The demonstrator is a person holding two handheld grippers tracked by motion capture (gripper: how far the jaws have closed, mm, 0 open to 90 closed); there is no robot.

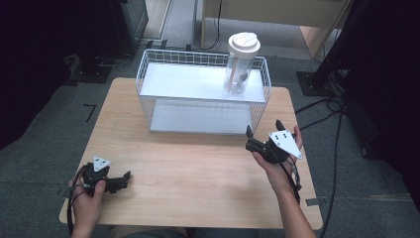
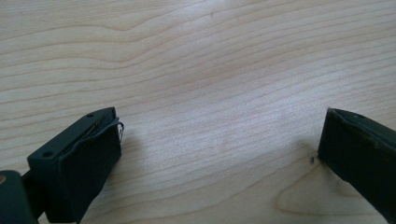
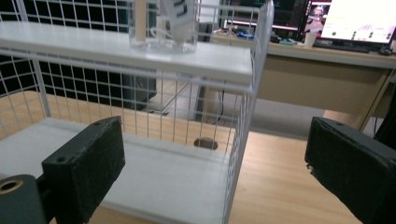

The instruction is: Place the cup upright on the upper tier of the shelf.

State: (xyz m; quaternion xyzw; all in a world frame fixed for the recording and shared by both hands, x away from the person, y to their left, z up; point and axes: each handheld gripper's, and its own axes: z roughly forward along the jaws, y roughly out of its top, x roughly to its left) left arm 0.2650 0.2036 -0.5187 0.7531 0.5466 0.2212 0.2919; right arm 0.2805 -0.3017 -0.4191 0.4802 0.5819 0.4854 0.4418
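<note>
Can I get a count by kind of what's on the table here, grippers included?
Grippers: 2, the left gripper and the right gripper, both open and holding nothing
Wire racks: 1, a white two-shelf rack
Bottles: 1, a clear bottle with a white lid, upright on the rack's top shelf
Total: 4

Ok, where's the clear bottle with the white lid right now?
In the high view the clear bottle stands upright on the top shelf of the white wire rack, at its right end, beyond the open right gripper.
</note>
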